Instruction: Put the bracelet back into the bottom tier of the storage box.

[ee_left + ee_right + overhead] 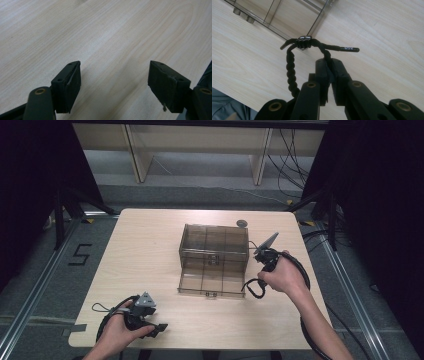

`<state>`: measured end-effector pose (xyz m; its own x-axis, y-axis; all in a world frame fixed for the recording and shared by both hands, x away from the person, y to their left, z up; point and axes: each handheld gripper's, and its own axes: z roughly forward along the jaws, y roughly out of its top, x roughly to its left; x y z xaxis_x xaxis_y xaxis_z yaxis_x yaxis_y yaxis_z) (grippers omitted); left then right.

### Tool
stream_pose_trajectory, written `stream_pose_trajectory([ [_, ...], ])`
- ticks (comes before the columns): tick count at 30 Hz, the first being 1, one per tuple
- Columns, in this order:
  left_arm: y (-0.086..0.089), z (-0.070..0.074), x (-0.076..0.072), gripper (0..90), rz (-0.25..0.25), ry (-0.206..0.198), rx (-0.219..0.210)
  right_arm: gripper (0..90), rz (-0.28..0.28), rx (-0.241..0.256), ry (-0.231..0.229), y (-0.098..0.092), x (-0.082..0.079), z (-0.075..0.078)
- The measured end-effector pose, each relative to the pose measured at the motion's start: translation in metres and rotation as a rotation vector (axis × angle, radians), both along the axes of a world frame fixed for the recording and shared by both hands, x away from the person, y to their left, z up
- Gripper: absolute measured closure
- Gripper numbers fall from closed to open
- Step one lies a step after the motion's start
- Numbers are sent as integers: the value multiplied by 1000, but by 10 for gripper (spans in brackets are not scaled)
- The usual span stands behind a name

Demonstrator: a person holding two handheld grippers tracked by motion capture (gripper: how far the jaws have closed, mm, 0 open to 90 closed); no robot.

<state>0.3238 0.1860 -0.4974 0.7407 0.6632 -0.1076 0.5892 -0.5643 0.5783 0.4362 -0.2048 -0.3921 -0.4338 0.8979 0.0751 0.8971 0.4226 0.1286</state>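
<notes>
A black braided cord [291, 67] with a small clasp [303, 41] and stiff tips hangs in a loop from my right gripper [329, 62], whose jaws are shut on it. In the high view the right gripper [264, 256] is held just right of a clear brown compartment box [214, 242], and the cord [251, 289] dangles by the box's front right corner. The box's lid [212, 279] lies open toward me. My left gripper [160, 328] rests near the table's front left, open, with bare wood between its jaws [115, 75].
A small dark round object [242, 223] lies on the table just behind the box. The light wooden table [145, 250] has free room left of the box. Black frames and cables stand on the floor at both sides.
</notes>
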Motion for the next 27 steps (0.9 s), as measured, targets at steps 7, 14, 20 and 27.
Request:
stream_pose_trajectory([
  [7,0,0,0,267,-1,0,-1,850,5,-14,4,3,4,-3],
  [14,0,0,0,267,-6,2,2,849,7,-3,18,9,6,-4],
  [20,0,0,-1,267,-8,2,-4,849,17,-12,21,13,9,-5],
  [27,0,0,0,267,-7,1,-3,849,29,22,59,18,12,-4],
])
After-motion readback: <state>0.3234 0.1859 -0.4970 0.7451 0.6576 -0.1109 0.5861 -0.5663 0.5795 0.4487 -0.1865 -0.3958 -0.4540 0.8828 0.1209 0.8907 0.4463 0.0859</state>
